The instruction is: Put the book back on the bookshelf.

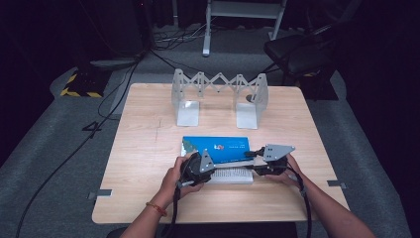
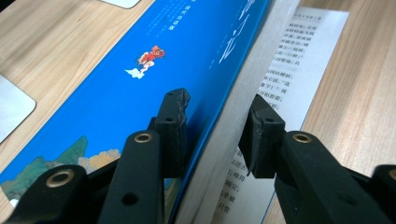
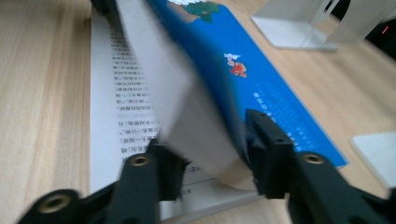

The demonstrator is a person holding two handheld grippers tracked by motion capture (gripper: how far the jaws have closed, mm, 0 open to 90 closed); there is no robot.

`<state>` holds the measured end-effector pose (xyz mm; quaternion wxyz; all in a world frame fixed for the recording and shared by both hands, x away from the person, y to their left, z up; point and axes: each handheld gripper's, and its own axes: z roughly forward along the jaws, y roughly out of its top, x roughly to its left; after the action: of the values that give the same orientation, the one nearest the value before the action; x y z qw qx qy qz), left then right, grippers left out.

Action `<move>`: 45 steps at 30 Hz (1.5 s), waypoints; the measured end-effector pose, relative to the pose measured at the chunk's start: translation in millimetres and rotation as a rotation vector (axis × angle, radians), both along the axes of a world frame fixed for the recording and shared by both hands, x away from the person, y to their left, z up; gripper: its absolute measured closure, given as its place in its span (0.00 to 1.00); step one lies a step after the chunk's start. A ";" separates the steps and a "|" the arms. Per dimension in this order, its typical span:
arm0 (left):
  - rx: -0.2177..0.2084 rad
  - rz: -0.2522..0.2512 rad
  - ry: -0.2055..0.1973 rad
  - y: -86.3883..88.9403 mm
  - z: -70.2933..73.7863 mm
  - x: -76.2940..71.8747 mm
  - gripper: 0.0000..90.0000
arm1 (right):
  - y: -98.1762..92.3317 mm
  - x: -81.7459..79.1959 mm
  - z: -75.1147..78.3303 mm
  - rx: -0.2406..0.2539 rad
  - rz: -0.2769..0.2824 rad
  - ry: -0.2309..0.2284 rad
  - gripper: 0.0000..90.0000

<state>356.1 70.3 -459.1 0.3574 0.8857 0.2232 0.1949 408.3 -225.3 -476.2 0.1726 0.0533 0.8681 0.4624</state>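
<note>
A blue-covered book [image 1: 218, 145] lies near the front middle of the wooden table [image 1: 143, 163], its cover and most pages lifted off a printed page [image 1: 233, 175] that lies flat. My left gripper [image 1: 213, 169] grips the lifted block at its left end. In the left gripper view [image 2: 217, 133] one pad [image 2: 172, 126] rests on the blue cover [image 2: 140, 79] and the other on the white page block [image 2: 233, 116]. My right gripper [image 1: 251, 161] holds the right end. In the blurred right gripper view [image 3: 215, 158] the curved page block [image 3: 187, 116] sits between its pads, with the blue cover [image 3: 261, 84] at the outer pad.
A white metal expanding book rack [image 1: 218, 91] with two upright end plates stands at the table's far middle. Bare wood lies left and right of the book. Cables [image 1: 119, 84] cross the grey floor behind the table, and a dark chair [image 1: 302, 54] stands at the back right.
</note>
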 end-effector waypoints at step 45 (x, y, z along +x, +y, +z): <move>-0.222 -0.039 -0.044 -26.0 3.9 15.6 0.79 | -88.7 20.5 12.7 0.002 -0.365 0.113 0.43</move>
<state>371.7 44.3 -455.3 0.4618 0.8404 0.2181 0.1813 428.8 -314.0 -463.5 0.2045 0.2357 0.8519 0.4206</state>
